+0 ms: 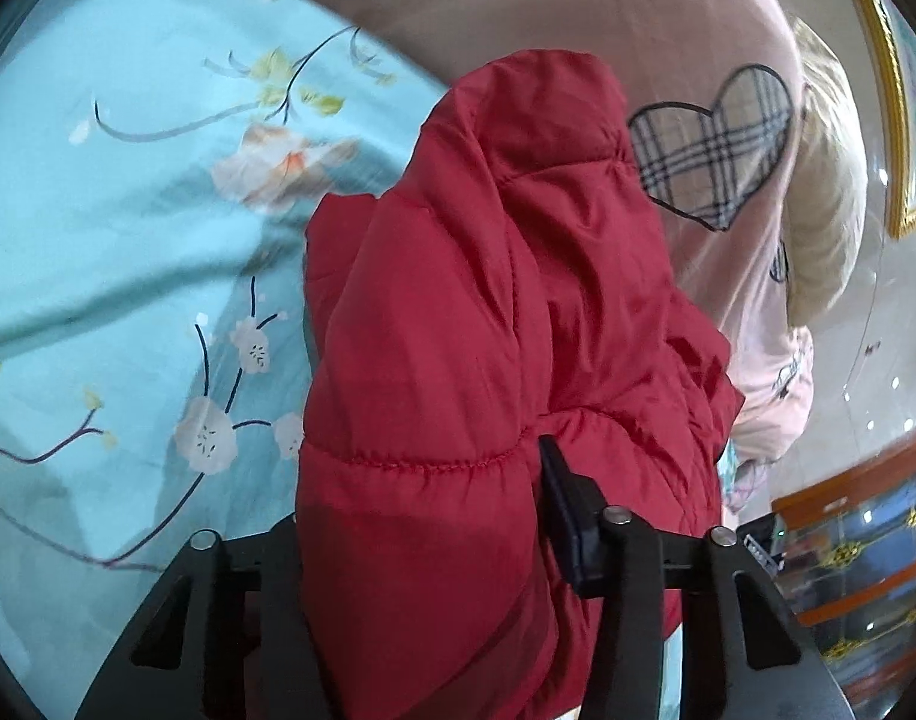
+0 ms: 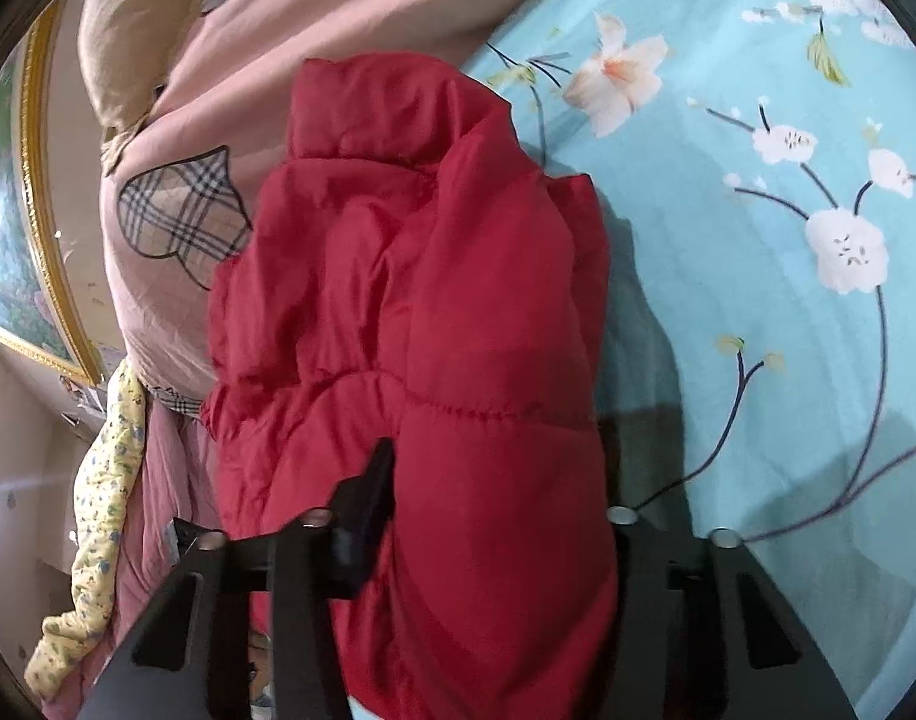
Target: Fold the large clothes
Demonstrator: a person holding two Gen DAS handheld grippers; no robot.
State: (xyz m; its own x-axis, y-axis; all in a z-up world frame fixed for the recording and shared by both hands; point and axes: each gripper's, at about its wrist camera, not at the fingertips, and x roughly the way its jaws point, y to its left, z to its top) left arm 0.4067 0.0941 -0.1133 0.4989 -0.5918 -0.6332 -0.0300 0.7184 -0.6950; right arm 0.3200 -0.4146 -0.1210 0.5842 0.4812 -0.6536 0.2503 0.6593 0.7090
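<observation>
A red padded jacket (image 1: pixel 487 276) lies bunched into a thick roll on the light blue flowered bedsheet (image 1: pixel 110 228). My left gripper (image 1: pixel 422 480) is shut on its near end. One black finger (image 1: pixel 562 498) presses into the right side of the padding, and the other finger is hidden under the fabric. In the right wrist view the same red jacket (image 2: pixel 410 276) fills the middle. My right gripper (image 2: pixel 493 480) is shut on a fold of it, with one finger (image 2: pixel 368 498) dug into the left side and the other covered by cloth.
A pink quilt with a plaid heart patch (image 1: pixel 709 144) is heaped beside the jacket (image 2: pixel 176 210). A yellow patterned cloth (image 2: pixel 104 480) hangs at the bed's edge. A gold-framed picture (image 2: pixel 32 228) and a wooden cabinet (image 1: pixel 865 546) stand beyond the bed. The flowered sheet (image 2: pixel 757 300) lies bare on the other side.
</observation>
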